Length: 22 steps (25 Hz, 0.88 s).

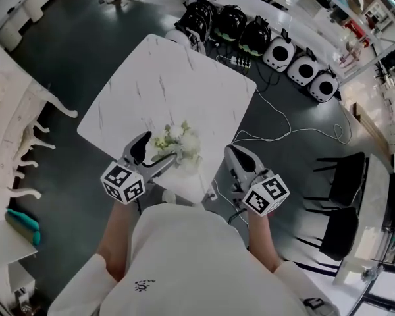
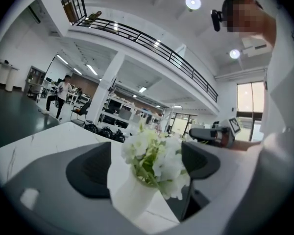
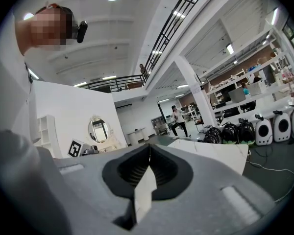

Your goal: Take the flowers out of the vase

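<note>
Left gripper [image 1: 157, 153] was open, jaws spread either side of the white vase [image 2: 130, 197], with the flowers [image 2: 154, 155] standing in it between them. Vase sat by the table's [image 1: 164, 78] near corner, close to both edges, with open marble beyond. Right gripper [image 1: 234, 153] was closed on nothing, just off the table's right edge, over floor.

I count one marble table [image 1: 164, 91], one white vase [image 2: 130, 199], one bunch of flowers [image 1: 178, 142]. Grippers: two, my left gripper [image 1: 157, 155] and right gripper [image 1: 234, 153]. Floor: three black packs [image 1: 229, 20], three white round units [image 1: 304, 68], two black chairs [image 1: 349, 176].
</note>
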{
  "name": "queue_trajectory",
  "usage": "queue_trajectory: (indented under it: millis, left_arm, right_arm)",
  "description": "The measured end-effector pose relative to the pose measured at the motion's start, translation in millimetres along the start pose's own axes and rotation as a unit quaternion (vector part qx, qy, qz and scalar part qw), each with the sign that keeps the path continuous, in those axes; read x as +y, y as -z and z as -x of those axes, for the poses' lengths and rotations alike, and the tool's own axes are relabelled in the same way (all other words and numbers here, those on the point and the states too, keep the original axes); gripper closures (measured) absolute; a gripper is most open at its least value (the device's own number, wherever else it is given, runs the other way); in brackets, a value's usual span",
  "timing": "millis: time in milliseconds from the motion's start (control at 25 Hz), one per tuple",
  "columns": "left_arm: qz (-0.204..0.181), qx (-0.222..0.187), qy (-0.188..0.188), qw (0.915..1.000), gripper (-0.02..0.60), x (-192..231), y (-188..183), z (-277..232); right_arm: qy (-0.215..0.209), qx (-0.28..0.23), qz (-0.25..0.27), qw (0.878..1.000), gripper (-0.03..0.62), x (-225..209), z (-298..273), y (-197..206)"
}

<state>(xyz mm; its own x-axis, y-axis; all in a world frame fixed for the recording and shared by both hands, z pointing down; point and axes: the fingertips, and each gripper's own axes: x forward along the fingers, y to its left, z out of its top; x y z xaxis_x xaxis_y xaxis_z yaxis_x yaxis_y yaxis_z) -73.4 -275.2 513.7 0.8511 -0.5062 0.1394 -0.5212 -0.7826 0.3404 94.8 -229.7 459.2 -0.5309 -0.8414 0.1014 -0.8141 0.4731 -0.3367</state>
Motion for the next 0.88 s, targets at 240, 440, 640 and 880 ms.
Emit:
queue_trajectory:
  millis: [240, 440, 640, 880]
  left_arm:
    - [0.011, 0.011, 0.021, 0.9997, 0.161, 0.3, 2.4, -10.3]
    - [0.019, 0.019, 0.034, 0.9990, 0.186, 2.0, 5.8, -14.5]
    - [0.027, 0.021, 0.045, 0.9984, 0.241, 6.3, 11.5, -15.1]
    - [0.026, 0.018, 0.047, 0.9984, 0.321, 5.7, 8.3, -16.4]
  right_arm:
    - [0.015, 0.003, -0.002, 1.000, 0.592, 2.1, 5.2, 0.5]
    - [0.027, 0.001, -0.003, 1.000, 0.592, 2.2, 8.8, -3.7]
    - [0.034, -0.001, -0.005, 0.999, 0.592, -0.5, 9.2, 0.4]
    - [0.040, -0.002, -0.006, 0.999, 0.592, -4.3, 14.5, -0.8]
